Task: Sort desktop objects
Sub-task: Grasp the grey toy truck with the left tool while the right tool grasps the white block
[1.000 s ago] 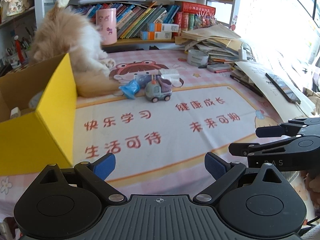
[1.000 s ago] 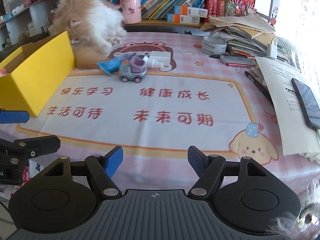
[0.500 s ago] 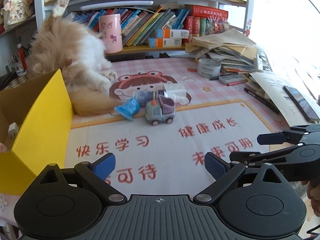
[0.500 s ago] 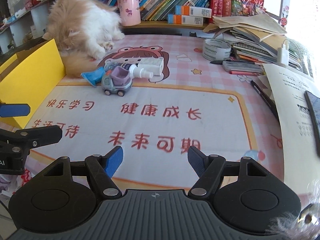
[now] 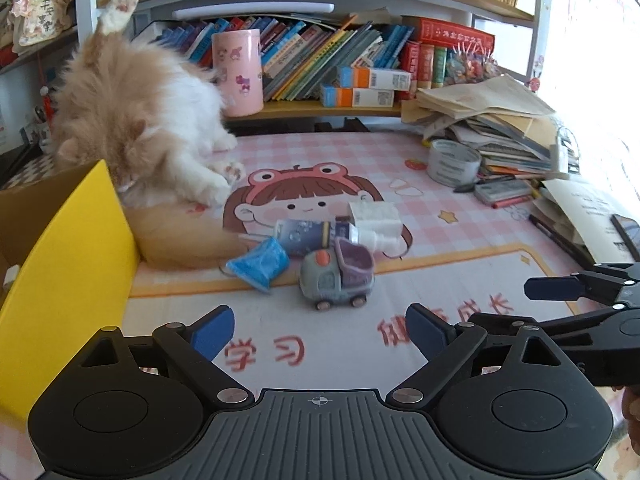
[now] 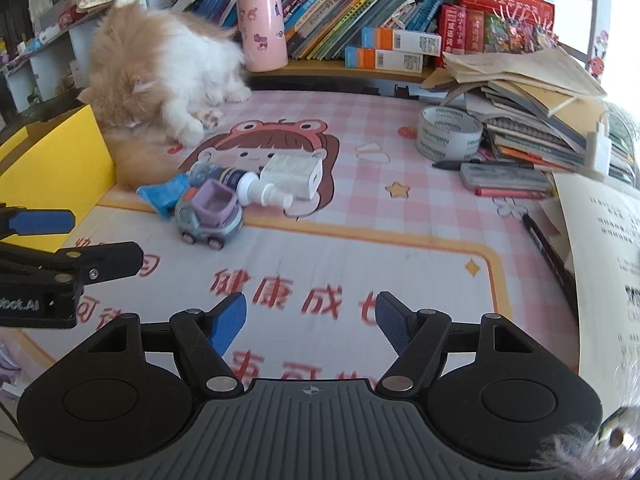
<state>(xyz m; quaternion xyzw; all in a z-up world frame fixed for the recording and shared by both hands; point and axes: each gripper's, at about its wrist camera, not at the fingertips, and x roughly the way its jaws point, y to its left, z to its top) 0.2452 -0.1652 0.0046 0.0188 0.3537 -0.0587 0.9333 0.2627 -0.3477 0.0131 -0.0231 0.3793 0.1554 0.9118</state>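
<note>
A grey and purple toy truck (image 5: 336, 280) (image 6: 210, 214) stands on the pink desk mat (image 5: 460, 224). Just behind it lie a blue packet (image 5: 260, 264), a spray bottle (image 5: 316, 236) on its side and a white box (image 5: 374, 216). An open yellow cardboard box (image 5: 72, 272) (image 6: 56, 176) stands at the left. My left gripper (image 5: 320, 330) hovers short of the truck, its jaws closing a little with nothing between them. Further right, my right gripper (image 6: 310, 316) is open and holds nothing.
A fluffy orange and white cat (image 5: 140, 120) lies beside the yellow box, its tail close to the blue packet. At the right are a tape roll (image 5: 452, 162), pens, loose papers and a pile of books (image 5: 492, 120). A pink cup (image 5: 238, 72) stands on the shelf.
Both grippers have moved forward over the mat, so the truck and the items behind it look nearer. The cat has shifted its head and paws. Nothing was picked up.
</note>
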